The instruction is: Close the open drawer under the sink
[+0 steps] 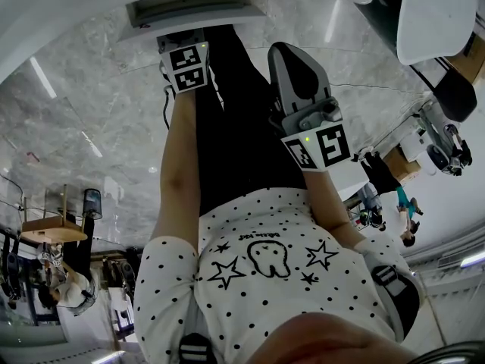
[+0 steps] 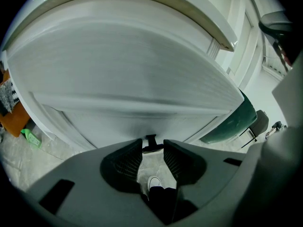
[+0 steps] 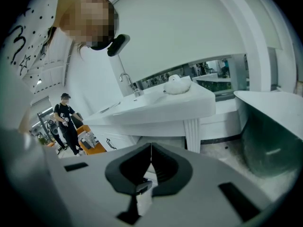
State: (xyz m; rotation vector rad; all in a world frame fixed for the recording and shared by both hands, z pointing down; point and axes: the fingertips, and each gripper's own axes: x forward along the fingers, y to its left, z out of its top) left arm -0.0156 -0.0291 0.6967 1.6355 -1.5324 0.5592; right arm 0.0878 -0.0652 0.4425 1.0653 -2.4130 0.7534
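Observation:
The white drawer front (image 2: 128, 74) fills the left gripper view, very close and seen from below. Its small black handle (image 2: 151, 140) sits between the tips of my left gripper (image 2: 152, 148), whose jaws are narrowly parted and closed on the handle's bar. In the head view the left gripper (image 1: 186, 48) reaches to the white drawer (image 1: 189, 10) at the top, its jaws hidden behind the marker cube. My right gripper (image 3: 151, 150) is shut on nothing and hangs by the person's leg (image 1: 303, 89), away from the drawer.
The right gripper view looks at a white vanity with a sink (image 3: 161, 103) and faucet (image 3: 129, 83), a bathtub (image 3: 270, 131) at the right and a person in black (image 3: 66, 122) standing far left. The marble floor (image 1: 98, 120) lies below.

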